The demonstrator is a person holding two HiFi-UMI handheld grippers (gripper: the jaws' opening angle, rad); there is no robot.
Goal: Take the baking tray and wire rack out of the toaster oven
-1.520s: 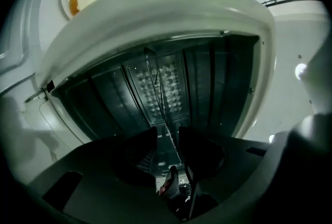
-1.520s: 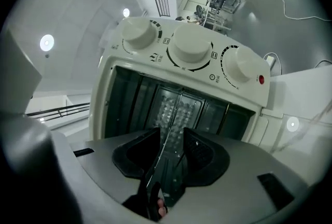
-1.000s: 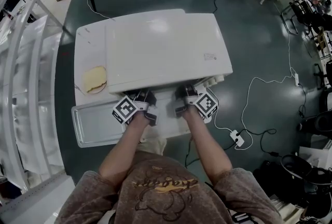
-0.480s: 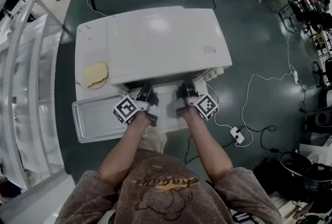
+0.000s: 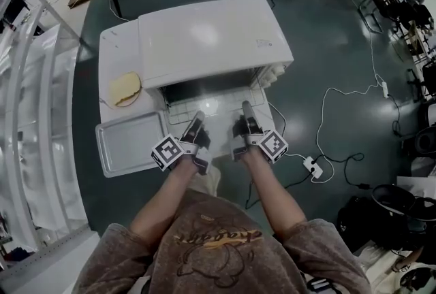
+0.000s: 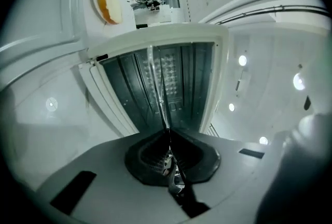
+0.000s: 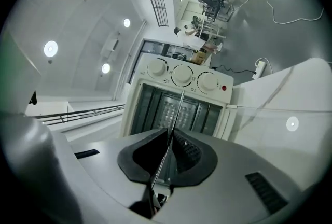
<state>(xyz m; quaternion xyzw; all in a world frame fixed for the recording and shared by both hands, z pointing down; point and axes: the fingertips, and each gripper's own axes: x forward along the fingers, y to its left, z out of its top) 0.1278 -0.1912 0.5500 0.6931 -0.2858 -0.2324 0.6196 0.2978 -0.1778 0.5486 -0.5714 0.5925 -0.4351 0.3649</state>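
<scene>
A white toaster oven [image 5: 211, 41] stands on a white table with its dark front opening facing me. A thin metal wire rack [image 5: 216, 107] sticks out of that opening; whether it still rests in the oven is unclear. The left gripper [image 5: 197, 117] is shut on the rack's near edge at the left. The right gripper [image 5: 247, 109] is shut on the same edge at the right, its jaws having just closed. Both gripper views show the rack [image 6: 155, 78] [image 7: 179, 106] edge-on between the pads, with the oven cavity behind. A silver baking tray [image 5: 129, 144] lies on the table at the left.
A slice of bread on a plate [image 5: 125, 88] sits left of the oven, behind the baking tray. The oven's knobs [image 7: 182, 75] are on its right side. A power strip [image 5: 313, 167] and cables lie on the floor at the right. People's feet show at the top.
Both grippers have drawn back toward me from the oven's front, and the rack has slid out with them. The dark oven opening now shows.
</scene>
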